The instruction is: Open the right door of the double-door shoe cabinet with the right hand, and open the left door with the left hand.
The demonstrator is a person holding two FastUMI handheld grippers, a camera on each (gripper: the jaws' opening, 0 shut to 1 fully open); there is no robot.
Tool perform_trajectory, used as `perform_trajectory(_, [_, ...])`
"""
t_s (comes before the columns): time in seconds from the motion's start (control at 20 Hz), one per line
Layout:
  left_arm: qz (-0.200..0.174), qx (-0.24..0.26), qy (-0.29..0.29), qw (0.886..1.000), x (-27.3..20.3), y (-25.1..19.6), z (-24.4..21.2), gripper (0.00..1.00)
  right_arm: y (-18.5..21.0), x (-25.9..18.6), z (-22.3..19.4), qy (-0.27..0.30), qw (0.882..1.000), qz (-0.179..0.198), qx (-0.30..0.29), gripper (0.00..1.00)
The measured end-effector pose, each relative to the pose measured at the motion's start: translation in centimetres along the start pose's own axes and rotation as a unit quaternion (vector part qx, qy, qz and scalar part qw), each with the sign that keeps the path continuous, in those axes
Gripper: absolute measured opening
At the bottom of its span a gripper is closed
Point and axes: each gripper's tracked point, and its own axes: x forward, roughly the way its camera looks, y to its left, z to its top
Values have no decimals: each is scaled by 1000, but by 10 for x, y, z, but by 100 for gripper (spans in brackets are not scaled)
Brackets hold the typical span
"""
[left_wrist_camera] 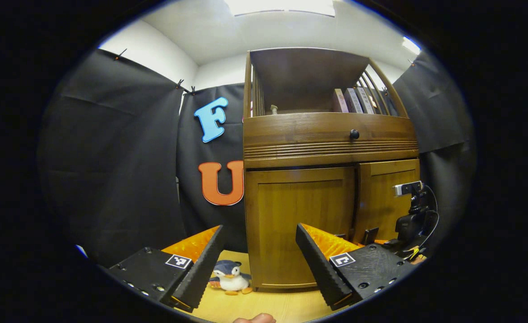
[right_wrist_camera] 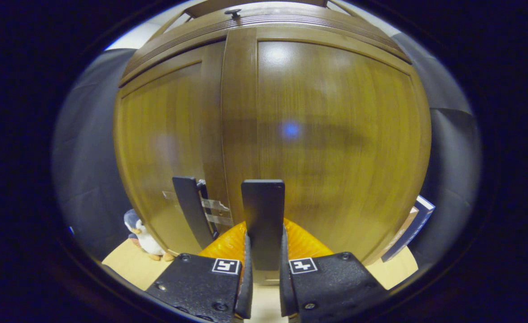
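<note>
Left gripper (left_wrist_camera: pixel 259 251): fingers spread wide apart, nothing between them, held back from the cabinet and facing its left half. A fingertip of the person's hand (left_wrist_camera: pixel 255 318) shows at the bottom edge of the left gripper view.

Right gripper (right_wrist_camera: pixel 264 251): both fingers pressed against the two sides of a flat upright handle (right_wrist_camera: pixel 262 215), which stands on the right door (right_wrist_camera: pixel 336 134) at its inner edge. In the left gripper view the same gripper (left_wrist_camera: pixel 410 224) sits low in front of the right door (left_wrist_camera: pixel 387 197), carrying a small camera block and a cable.

Second handle (right_wrist_camera: pixel 190 206): same flat upright form, on the left door (right_wrist_camera: pixel 165 148), just beside the gripped one, free of any finger.

Shoe cabinet (left_wrist_camera: pixel 327 148): brown wood, standing on a pale wooden floor (left_wrist_camera: pixel 255 305) against the black cloth wall. Both lower doors lie flush with the frame; the left door (left_wrist_camera: pixel 300 224) is squarely ahead of the left gripper.

Drawer band above the doors: ribbed moulding with one dark round knob (left_wrist_camera: pixel 354 134).

Open shelf on top: slatted sides, a row of books (left_wrist_camera: pixel 354 101) leaning at the right, a small pale object at the left too small to identify.

Plush penguin (left_wrist_camera: pixel 230 278): on the floor by the cabinet's left lower corner, also seen at (right_wrist_camera: pixel 143 237).

Book (right_wrist_camera: pixel 410 233): leaning by the cabinet's right lower corner.
</note>
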Motion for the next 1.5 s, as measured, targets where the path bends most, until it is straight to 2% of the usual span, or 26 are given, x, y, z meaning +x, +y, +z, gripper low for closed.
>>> perform_trajectory(0.05, [-3, 3, 0, 1000, -2, -3, 1, 100, 0, -2, 0, 1, 1000, 3, 1, 27])
perform_trajectory(0.1, [-8, 6, -4, 1000, -3, -7, 2, 96, 0, -2, 2, 1, 1000, 5, 2, 26])
perform_trajectory(0.35, [-33, 17, -10, 999, -11, -30, 7, 95, 0, 2, -2, 2, 1000, 17, 3, 26])
perform_trajectory(0.4, [-37, 18, -9, 999, -12, -33, 6, 100, 0, 2, -2, 2, 1000, 17, 3, 27])
perform_trajectory(0.45, [-41, 19, -8, 999, -13, -37, 7, 95, 0, 2, -2, 2, 1000, 17, 2, 27])
perform_trajectory(0.9, [-70, 22, -4, 997, -18, -66, 6, 95, 0, 3, -3, 3, 1000, 17, 8, 26])
perform_trajectory(1.35, [-104, 18, 9, 994, -14, -99, -3, 96, -2, 4, -1, 7, 1000, -3, 15, 26])
perform_trajectory(1.4, [-109, 16, 10, 994, -13, -104, -5, 100, -2, 4, -2, 7, 1000, -6, 16, 26])
perform_trajectory(1.45, [-115, 16, 13, 993, -13, -109, -7, 96, -2, 4, -1, 8, 1000, -10, 17, 26])
perform_trajectory(1.5, [-119, 15, 16, 993, -12, -113, -9, 96, -3, 4, -2, 7, 1000, -15, 17, 26])
